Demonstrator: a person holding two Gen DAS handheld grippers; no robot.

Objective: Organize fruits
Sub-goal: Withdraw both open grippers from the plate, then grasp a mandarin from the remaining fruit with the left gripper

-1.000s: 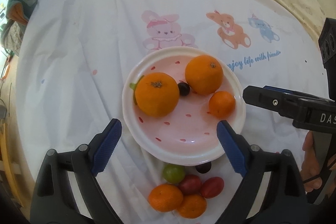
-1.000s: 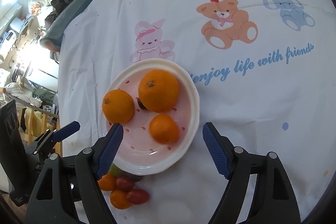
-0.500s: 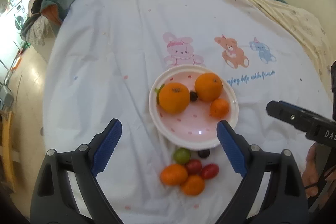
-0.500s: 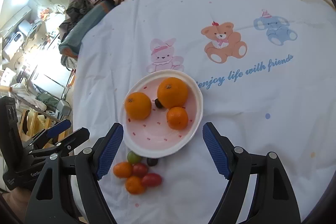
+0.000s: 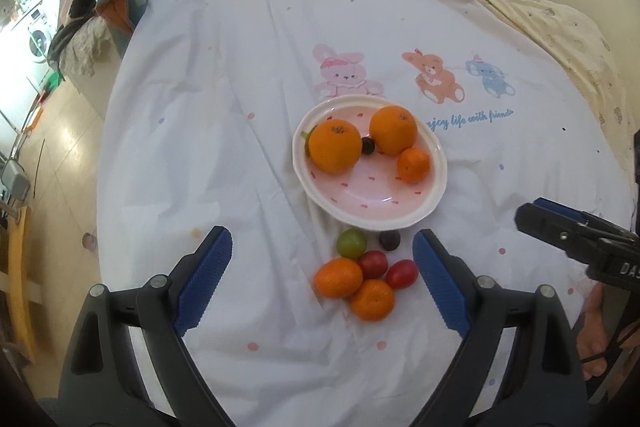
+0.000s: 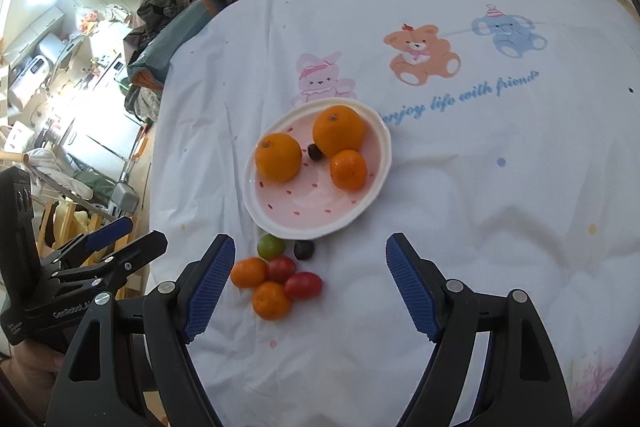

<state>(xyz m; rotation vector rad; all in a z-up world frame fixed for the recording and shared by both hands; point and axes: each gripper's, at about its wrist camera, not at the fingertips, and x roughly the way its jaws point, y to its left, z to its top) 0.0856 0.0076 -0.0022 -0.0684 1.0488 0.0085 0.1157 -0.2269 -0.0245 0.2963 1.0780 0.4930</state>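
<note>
Bed sheet (image 5: 224, 131): more of it in view than a second ago, so both cameras pulled back and up from the fruit.
Plate (image 5: 434, 187): smaller in view than before, on the sheet below the rabbit print; holds three oranges and one dark grape.
Loose fruit pile (image 5: 362, 273): on the sheet just beside the near rim of the plate, not yet sorted.
Left hand-held gripper (image 5: 322, 285): jaws apart, empty, above the pile.
Right hand-held gripper (image 6: 310, 285): jaws apart, nothing held.
Meaning for task: probably a retreat between picks; small fruits remain.
</note>
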